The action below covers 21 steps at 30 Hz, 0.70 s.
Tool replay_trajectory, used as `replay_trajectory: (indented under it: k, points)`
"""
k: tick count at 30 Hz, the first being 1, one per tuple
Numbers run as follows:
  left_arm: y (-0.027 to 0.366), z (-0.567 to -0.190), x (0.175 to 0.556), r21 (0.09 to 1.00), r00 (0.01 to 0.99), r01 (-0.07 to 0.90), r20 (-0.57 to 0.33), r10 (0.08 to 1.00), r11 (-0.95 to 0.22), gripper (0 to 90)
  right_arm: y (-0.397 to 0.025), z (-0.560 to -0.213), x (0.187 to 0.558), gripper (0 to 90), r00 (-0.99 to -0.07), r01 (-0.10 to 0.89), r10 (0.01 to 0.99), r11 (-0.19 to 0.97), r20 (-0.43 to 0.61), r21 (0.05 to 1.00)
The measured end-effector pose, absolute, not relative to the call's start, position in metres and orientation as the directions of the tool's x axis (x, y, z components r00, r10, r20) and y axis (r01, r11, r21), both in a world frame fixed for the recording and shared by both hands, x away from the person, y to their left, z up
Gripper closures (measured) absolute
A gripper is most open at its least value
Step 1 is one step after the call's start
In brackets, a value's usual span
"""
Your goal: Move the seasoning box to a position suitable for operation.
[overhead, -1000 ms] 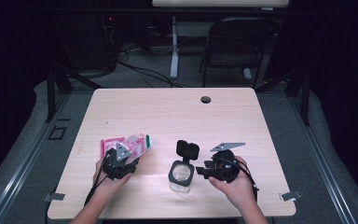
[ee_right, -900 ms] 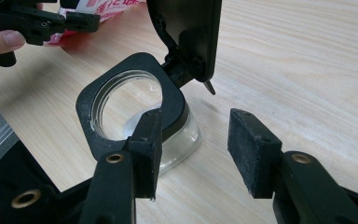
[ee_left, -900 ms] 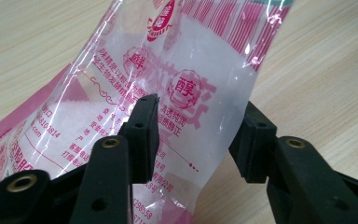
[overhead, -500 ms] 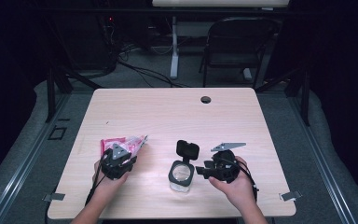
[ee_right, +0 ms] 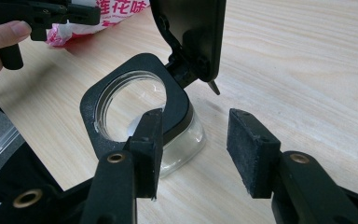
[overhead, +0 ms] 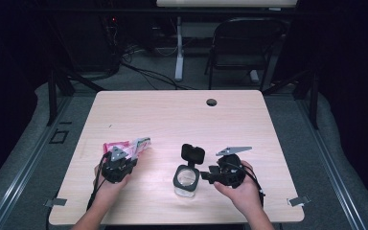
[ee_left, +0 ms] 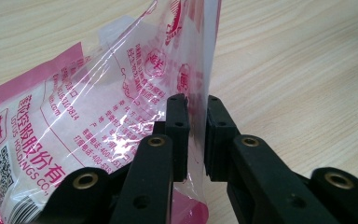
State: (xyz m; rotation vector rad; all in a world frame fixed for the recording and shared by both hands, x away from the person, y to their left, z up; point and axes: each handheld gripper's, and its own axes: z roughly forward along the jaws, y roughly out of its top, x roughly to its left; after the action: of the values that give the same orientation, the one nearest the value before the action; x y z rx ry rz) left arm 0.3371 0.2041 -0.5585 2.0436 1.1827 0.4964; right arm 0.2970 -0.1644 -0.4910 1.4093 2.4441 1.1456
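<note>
A pink and clear plastic bag (overhead: 124, 146) with red print lies at the table's front left. My left gripper (overhead: 123, 162) is shut on the bag's clear edge (ee_left: 200, 60), which stands up between the pads (ee_left: 177, 126). A clear glass jar (overhead: 186, 181) with a black collar (ee_right: 177, 105) stands at the front middle, its hinged black lid (ee_right: 196, 32) tipped open and upright. My right gripper (ee_right: 200, 130) is open just right of the jar, its left finger (ee_right: 147, 144) against the collar and nothing between the pads.
The wooden table (overhead: 172, 115) has a round cable hole (overhead: 212, 102) near its far edge. A folding chair (overhead: 239, 43) and cables sit on the floor beyond. The other hand and its gripper (ee_right: 42, 16) show past the jar in the right gripper view.
The bag's right end has drawn in and risen a little at my left gripper. The right hand and the jar have stayed put.
</note>
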Motion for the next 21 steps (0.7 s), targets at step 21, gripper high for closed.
replay_trajectory:
  k: [21]
  points:
    - [0.2102,-0.5577,0.3398,0.738,0.503,0.604,-0.061,0.862,-0.3,90.0,-0.1631,-0.4928,0.2949,55.8,-0.572,0.701,0.778,0.298,0.26,0.648]
